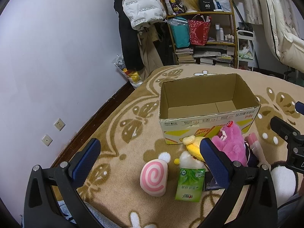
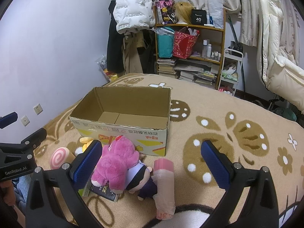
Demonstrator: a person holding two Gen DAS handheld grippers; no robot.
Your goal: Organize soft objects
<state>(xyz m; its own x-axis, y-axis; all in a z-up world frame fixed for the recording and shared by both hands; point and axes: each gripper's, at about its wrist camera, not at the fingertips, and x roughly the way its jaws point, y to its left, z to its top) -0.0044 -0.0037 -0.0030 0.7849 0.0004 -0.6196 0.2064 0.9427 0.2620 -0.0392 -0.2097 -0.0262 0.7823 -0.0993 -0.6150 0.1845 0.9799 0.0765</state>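
Cardboard box sits open on the tan blanket, with the soft toys in a pile just at its 6 o'clock side: a pink bear, a doll and a pink swirl cushion. Both the left gripper and the right gripper have jaws spread wide, holding nothing. A green packet lies at 3 o'clock beside the cushion.

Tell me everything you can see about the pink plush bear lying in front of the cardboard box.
The pink plush bear is fluffy, bright magenta fur, with a small red spotted patch near its head and pale paw pads. It lies slumped on the patterned blanket, its head against the front wall of the cardboard box. Its lower body rests on a dark packet and against a small doll in purple. Neither pair of tongs touches it; both are open.
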